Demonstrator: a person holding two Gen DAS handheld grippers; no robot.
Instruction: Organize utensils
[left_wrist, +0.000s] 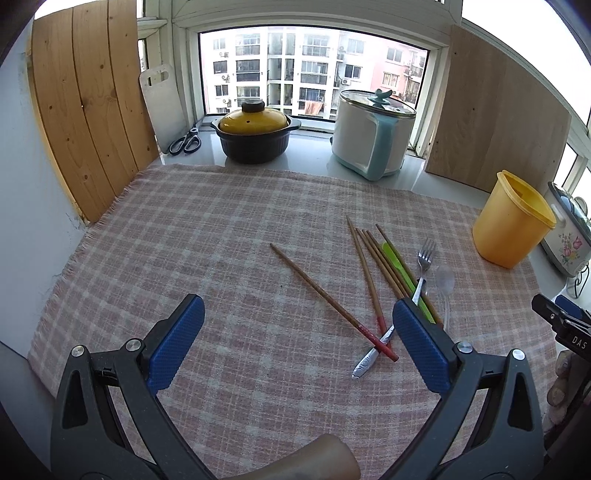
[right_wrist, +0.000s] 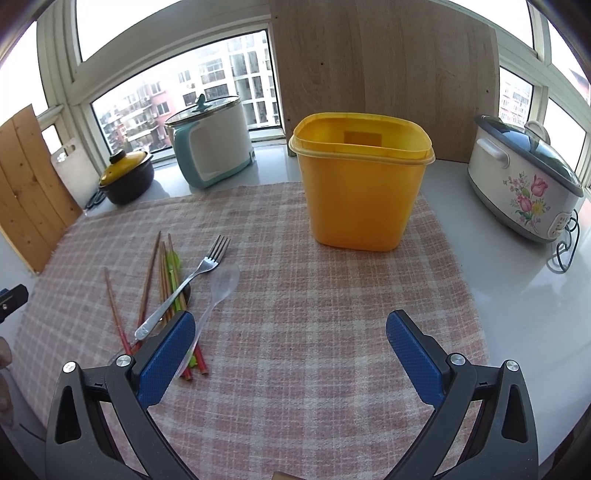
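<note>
Left wrist view: left gripper (left_wrist: 297, 339), jaws spread wide, nothing held, hovering over the cloth (left_wrist: 207, 236) beside the utensil heap. Right gripper (right_wrist: 290, 354), equally wide and empty, faces the tub (right_wrist: 360, 199). Heap, left of the tub: chopsticks (left_wrist: 373, 269), one stray chopstick (left_wrist: 325, 295), fork (left_wrist: 423, 266), clear spoon (left_wrist: 445, 282), green knife (left_wrist: 399, 269), loosely crossed. Tub upright, lidless, apparently empty; likely the intended holder. Sorting not yet begun.
</note>
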